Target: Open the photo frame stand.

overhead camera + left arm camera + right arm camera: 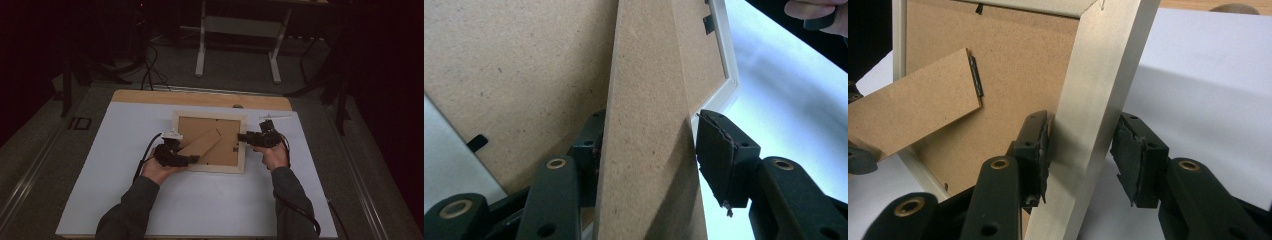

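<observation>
A picture frame [210, 141] lies face down on the white sheet [125, 150] that covers the surface, near its far middle, with the brown backing board up. A stand flap [200, 145] of the same brown board crosses the back at a slant, hinged near the middle of the board and running toward the near left corner.

The left gripper [192, 159] comes in from the left at the frame's near left corner, held in the left hand [157, 170]. In the left gripper view its jaws straddle the free end of the flap [644, 150]: the left pad lies against the flap's edge, while the right pad stands a little off the other edge with a sliver of light between. So the jaws are apart around the flap, not pressing on it from both sides.

The right gripper [241, 137] reaches in from the right at the frame's right rail, held in the right hand [275, 155]. In the right gripper view the pale rail [1088, 125] runs up between the jaws; the left pad sits on its inner side, the right pad is just beside its outer side, and whether that pad touches I cannot tell.

A small white strip [275, 117] lies on the sheet just beyond the right gripper. A bare wooden edge [200, 97] of the surface shows past the sheet.
</observation>
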Available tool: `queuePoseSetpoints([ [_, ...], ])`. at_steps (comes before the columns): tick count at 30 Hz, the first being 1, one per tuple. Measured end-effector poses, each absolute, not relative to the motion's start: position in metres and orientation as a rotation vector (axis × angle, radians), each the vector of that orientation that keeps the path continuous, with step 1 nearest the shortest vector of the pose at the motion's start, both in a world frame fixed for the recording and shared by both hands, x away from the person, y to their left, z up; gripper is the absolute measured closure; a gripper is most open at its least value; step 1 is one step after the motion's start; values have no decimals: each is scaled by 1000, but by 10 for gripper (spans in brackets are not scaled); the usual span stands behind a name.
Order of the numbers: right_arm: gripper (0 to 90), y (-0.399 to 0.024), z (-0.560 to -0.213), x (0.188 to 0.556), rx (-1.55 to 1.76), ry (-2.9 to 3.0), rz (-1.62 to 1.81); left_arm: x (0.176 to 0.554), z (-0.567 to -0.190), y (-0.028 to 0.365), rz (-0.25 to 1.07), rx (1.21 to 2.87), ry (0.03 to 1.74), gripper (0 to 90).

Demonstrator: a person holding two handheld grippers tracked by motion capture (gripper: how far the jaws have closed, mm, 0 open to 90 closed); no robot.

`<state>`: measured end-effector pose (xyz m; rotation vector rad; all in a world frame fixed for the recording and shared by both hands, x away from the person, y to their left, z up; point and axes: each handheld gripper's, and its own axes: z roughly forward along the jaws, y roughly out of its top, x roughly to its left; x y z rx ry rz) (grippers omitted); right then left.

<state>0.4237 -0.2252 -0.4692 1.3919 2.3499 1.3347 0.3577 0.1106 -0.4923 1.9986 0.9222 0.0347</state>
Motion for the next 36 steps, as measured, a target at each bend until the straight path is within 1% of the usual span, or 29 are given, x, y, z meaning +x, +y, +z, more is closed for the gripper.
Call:
queuePoseSetpoints([
  [8, 585, -224, -465, 422, 1359, 2351, 1326, 355, -491, 109, 45, 2028, 878, 579],
  [18, 597, -223, -460, 419, 1334, 2354, 1336, 353, -488, 105, 55, 2079, 835, 635],
  [31, 609, -226, -452, 414, 1298, 2324, 1343, 354, -486, 98, 103, 2122, 798, 668],
  [36, 620, -227, -446, 411, 1272, 2308, 1348, 353, -485, 92, 144, 2145, 791, 684],
])
